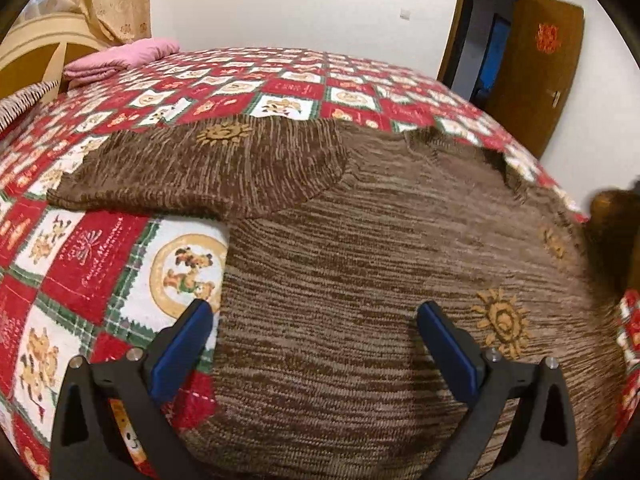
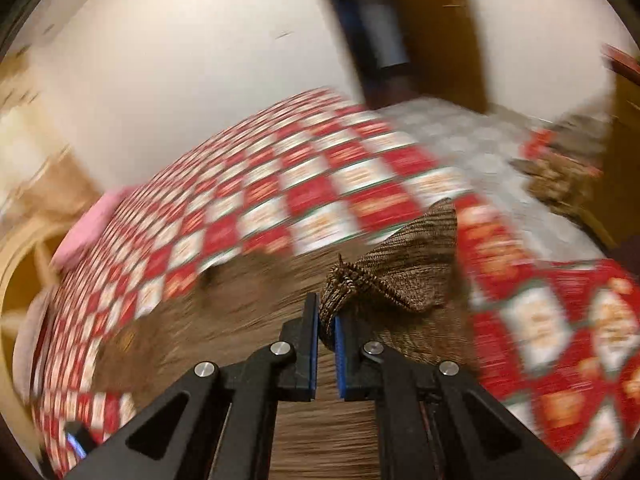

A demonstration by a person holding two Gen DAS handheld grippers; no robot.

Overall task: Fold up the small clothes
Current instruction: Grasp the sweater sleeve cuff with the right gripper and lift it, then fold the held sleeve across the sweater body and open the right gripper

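A bed covered by a red-and-white checked teddy-bear quilt [image 1: 120, 248] carries a brown striped knit sweater [image 1: 340, 280] spread flat, with folded pink cloth [image 1: 120, 58] at its far corner.

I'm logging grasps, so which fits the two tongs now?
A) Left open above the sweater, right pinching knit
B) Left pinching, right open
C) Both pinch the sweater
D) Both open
A: the left tongs gape over the flat brown sweater, while the right tongs clamp a bunched fold.

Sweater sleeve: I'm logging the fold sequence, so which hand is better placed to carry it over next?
Right. Its tongs are shut on the sleeve, lifted off the sweater. The left tongs are open and hold nothing.
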